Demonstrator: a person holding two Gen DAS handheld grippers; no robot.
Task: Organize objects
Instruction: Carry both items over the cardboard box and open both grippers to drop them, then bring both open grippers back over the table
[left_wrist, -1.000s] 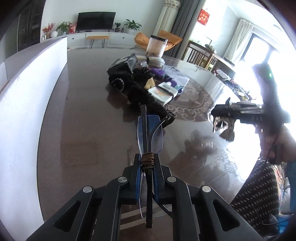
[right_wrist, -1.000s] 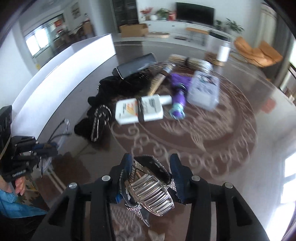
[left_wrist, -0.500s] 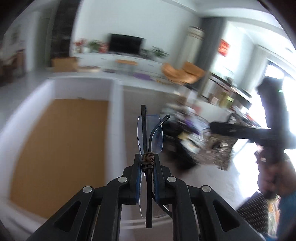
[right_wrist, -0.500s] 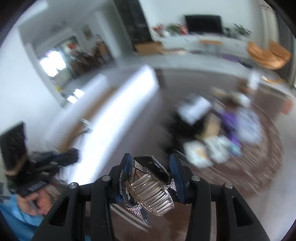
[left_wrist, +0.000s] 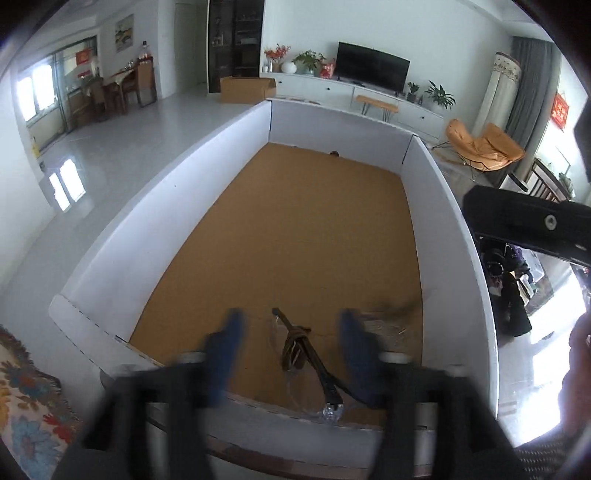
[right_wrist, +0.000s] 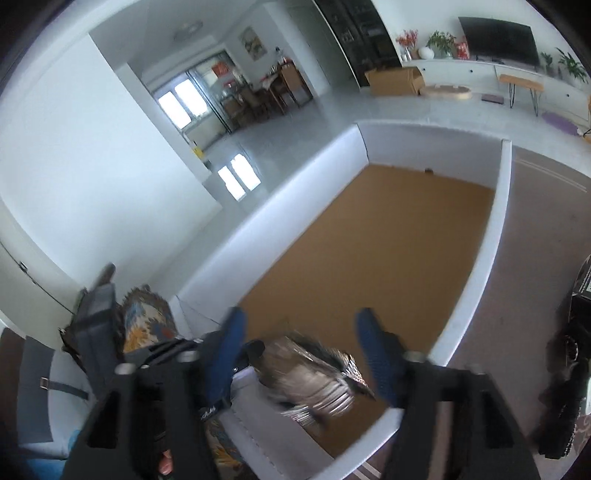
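Over the near end of the white-walled box (left_wrist: 155, 236) with its brown floor, the left tool (left_wrist: 291, 347) has just spread its blue pads (left_wrist: 225, 343). The folded glasses (left_wrist: 299, 354), bound with brown cord, sit free between them, touching neither pad, over the box's near wall; whether they rest on the floor I cannot tell. To the right, the right tool (right_wrist: 306, 350) has likewise just spread its pads. A blurred silvery hair clip (right_wrist: 314, 384) lies loose between them, above the box's near corner. Further right, dark items (right_wrist: 569, 369) lie on the brown tabletop (right_wrist: 528, 280) beside the box.
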